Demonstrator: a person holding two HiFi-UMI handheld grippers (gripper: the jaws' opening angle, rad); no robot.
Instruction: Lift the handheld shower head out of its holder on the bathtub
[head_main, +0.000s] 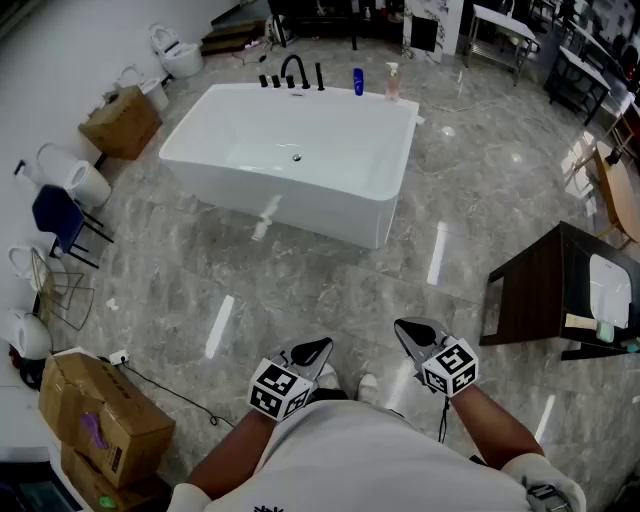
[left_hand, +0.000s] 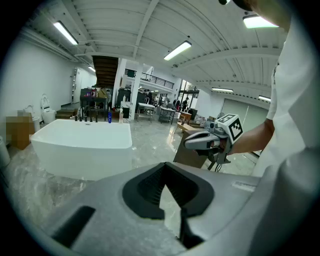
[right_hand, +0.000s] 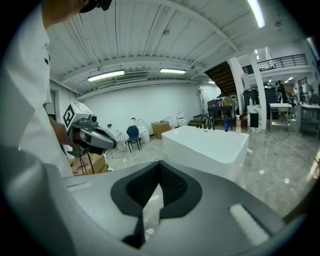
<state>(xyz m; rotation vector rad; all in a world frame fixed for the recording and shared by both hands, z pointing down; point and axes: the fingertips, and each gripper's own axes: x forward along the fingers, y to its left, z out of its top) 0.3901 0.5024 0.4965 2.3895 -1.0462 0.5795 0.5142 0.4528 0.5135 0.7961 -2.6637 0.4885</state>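
In the head view the white bathtub (head_main: 300, 200) stands at the upper middle of the frame, well apart from me. On its far rim is a row of black fittings. The slim upright one I take for the handheld shower head (head_main: 319, 77) — it is too small to be sure. A blue bottle (head_main: 358, 82) stands near it. The fittings are crowded, so I could grip the wrong piece or knock the bottle over. My left tongs (head_main: 320, 347) and right tongs (head_main: 403, 327) are low at the bottom of the frame, close to my body, pointing forward and a little down.

In the left gripper view the left tongs are closed tip to tip, with nothing between them.

In the right gripper view it is the same — closed and empty. If I reach like this, I think the tongs would only push the head.
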